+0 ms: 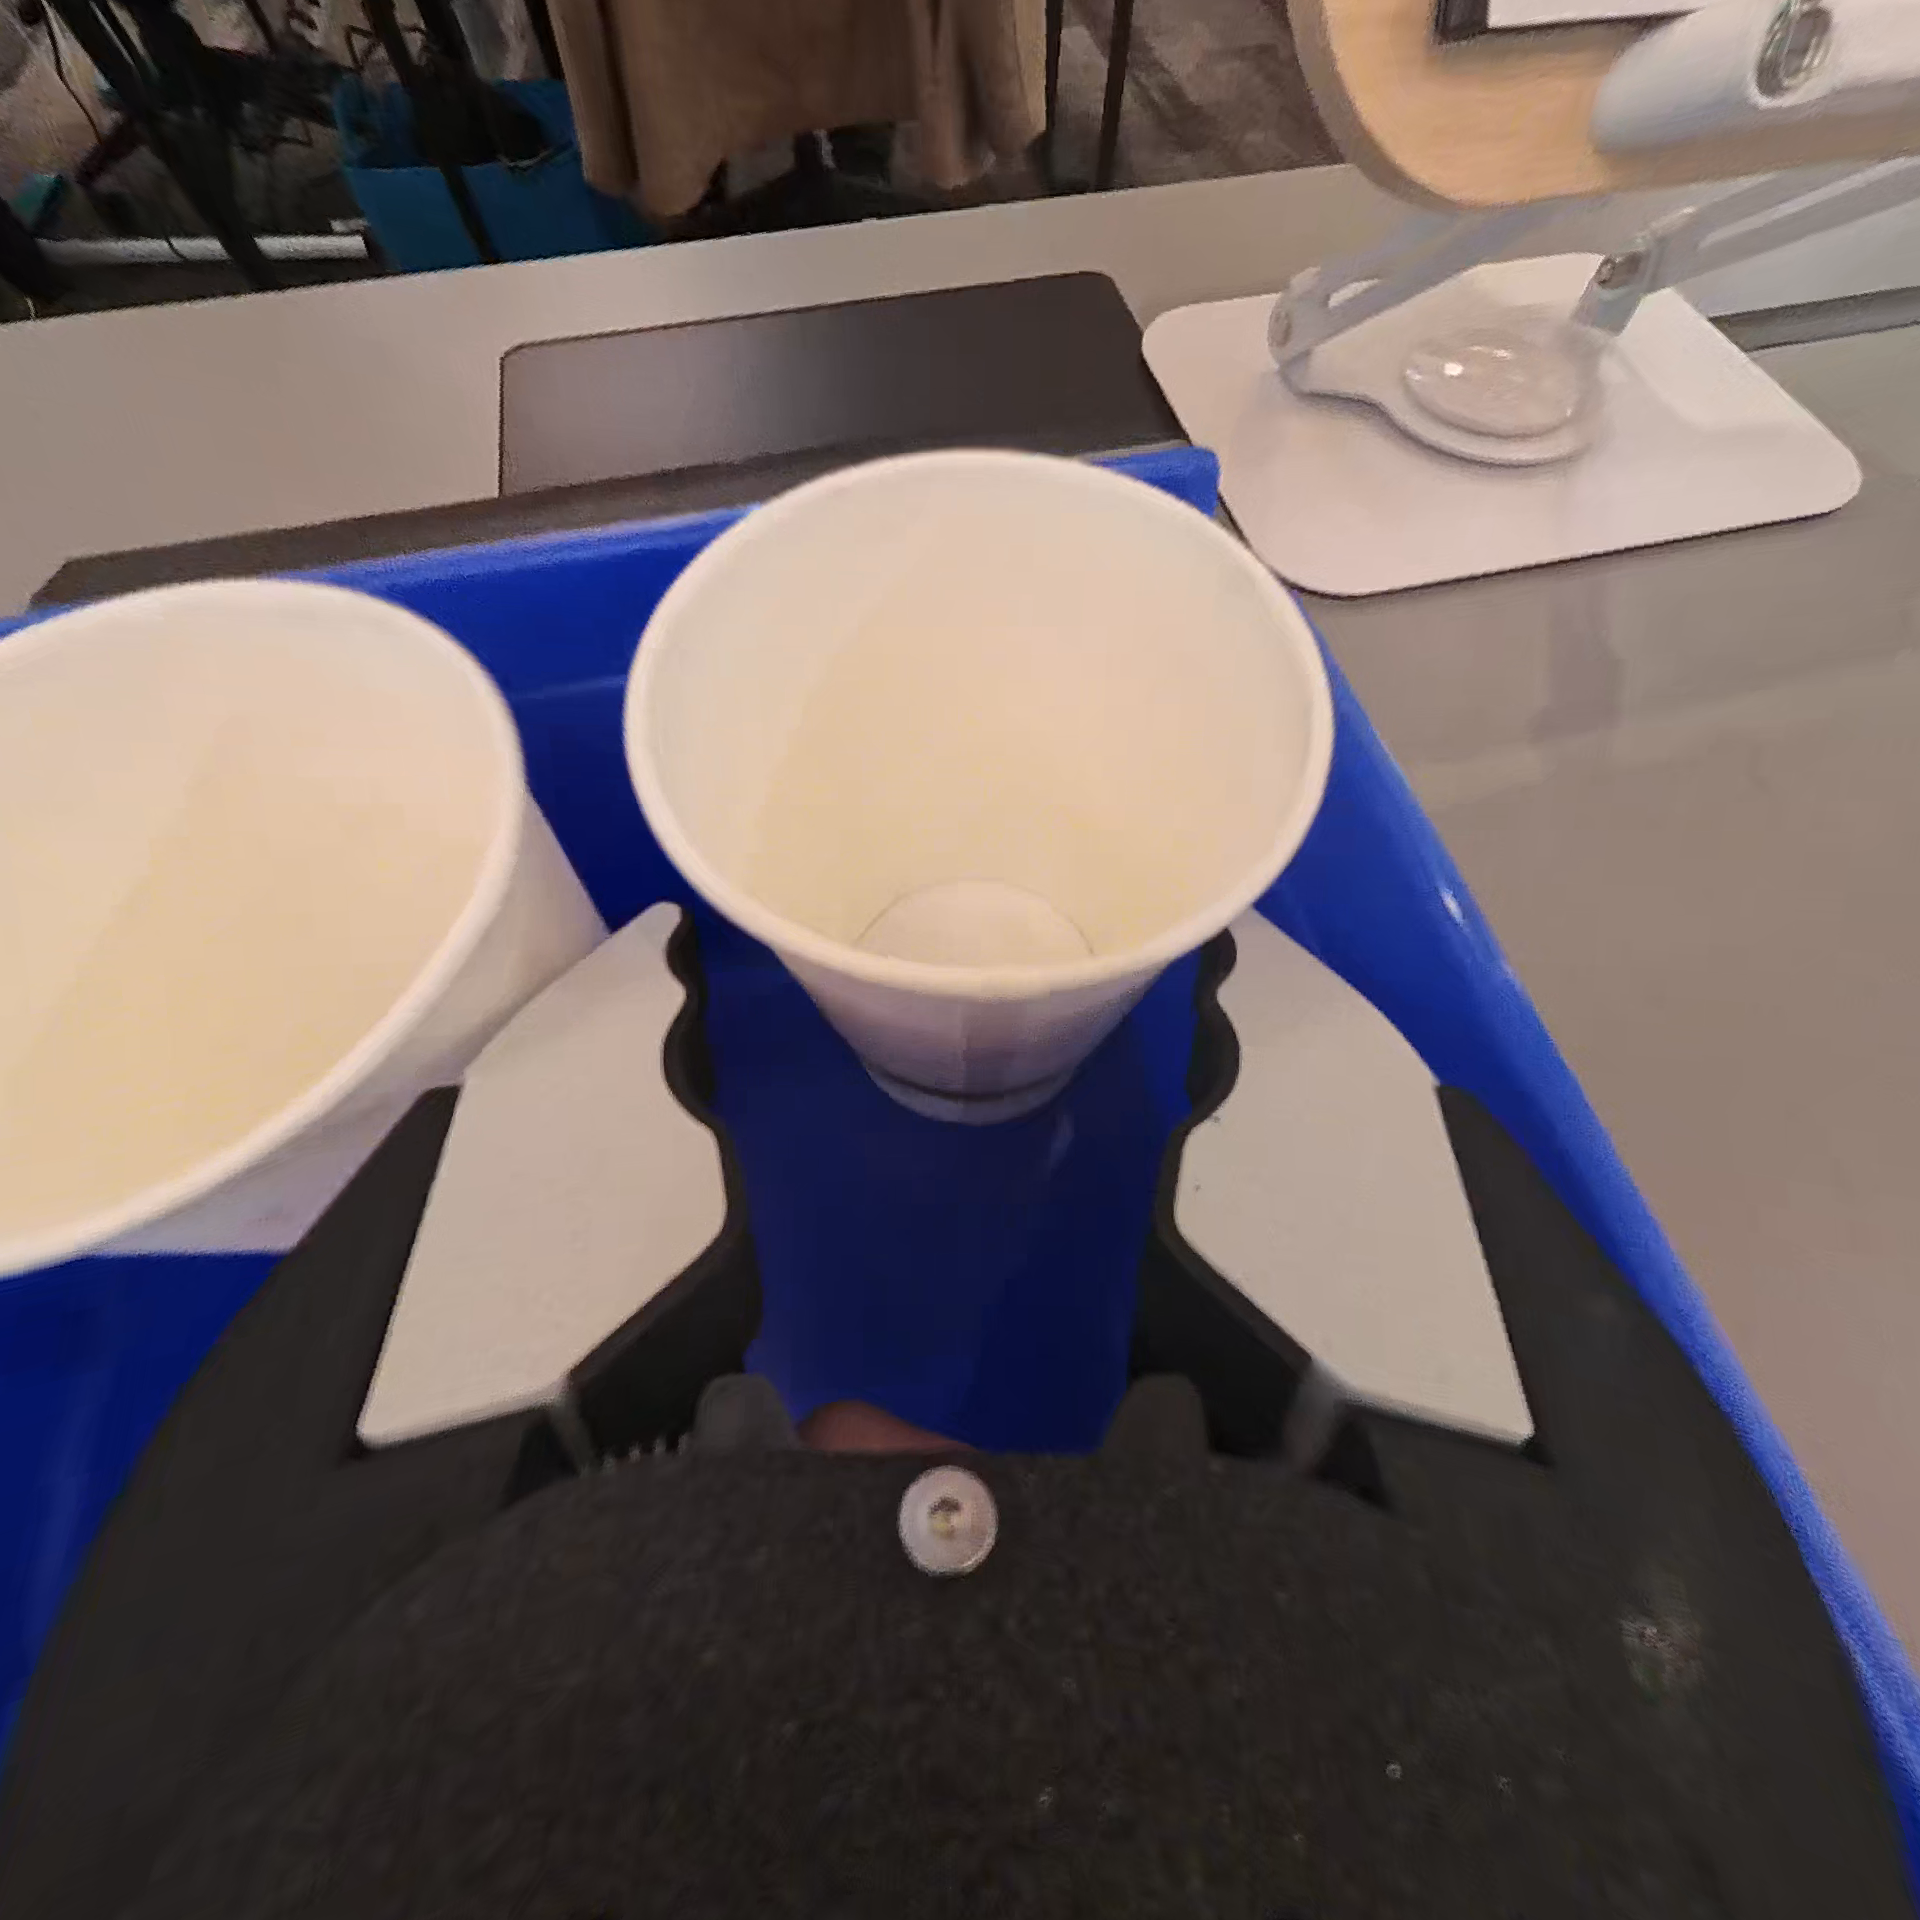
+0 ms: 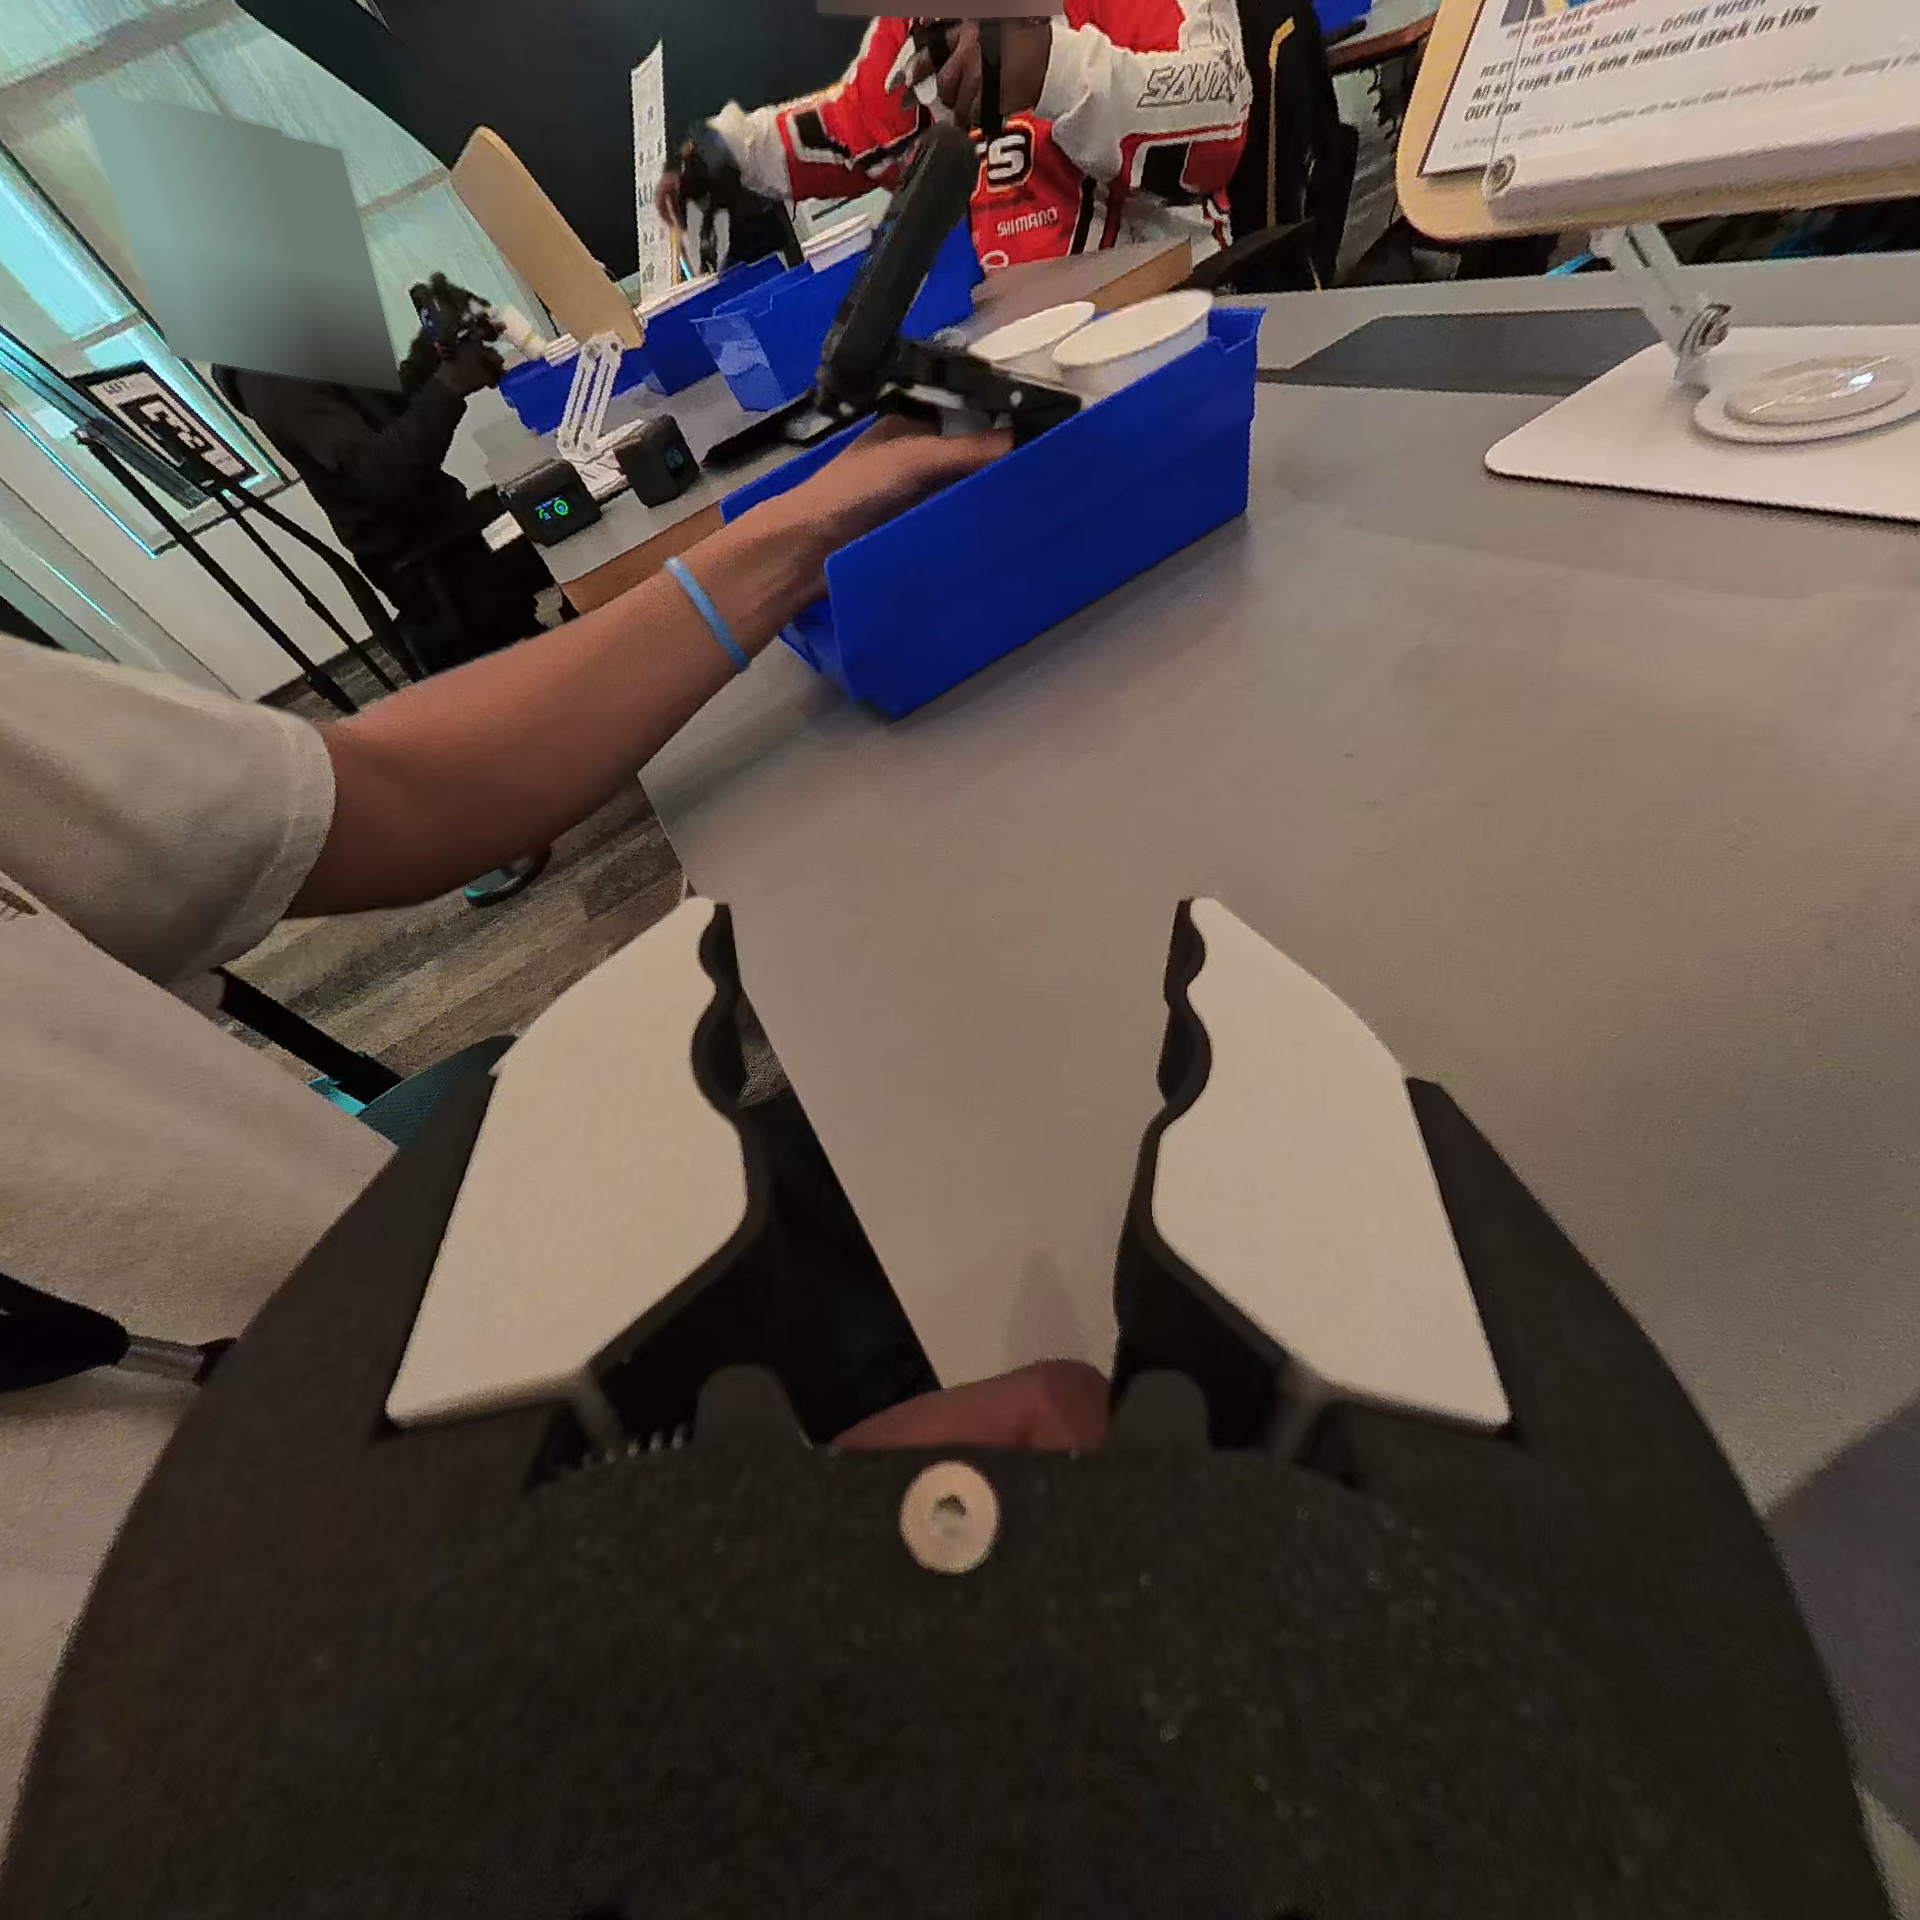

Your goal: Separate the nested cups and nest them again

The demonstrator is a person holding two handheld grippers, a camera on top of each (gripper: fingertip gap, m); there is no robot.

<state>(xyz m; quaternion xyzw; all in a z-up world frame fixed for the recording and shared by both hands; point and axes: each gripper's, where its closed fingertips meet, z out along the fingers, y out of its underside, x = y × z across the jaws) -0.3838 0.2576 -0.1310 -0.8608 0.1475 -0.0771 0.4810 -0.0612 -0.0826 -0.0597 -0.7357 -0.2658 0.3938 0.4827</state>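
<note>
On my left I see one white paper cup [image 1: 208, 914] standing in the blue bin [image 1: 1382, 831], beside my left gripper [image 1: 951, 1023]. Its jaws are spread wide, and a second cup [image 1: 977, 769] stands upright between the fingertips, untouched as far as I can tell. Further right, my right gripper [image 2: 951, 997] hovers wide and empty over the grey table [image 2: 1455, 779], well apart from the bin.

Shared workroom: grey tables [image 2: 1455, 727], blue bins [image 2: 1039, 540], document stands [image 2: 1704, 416]
</note>
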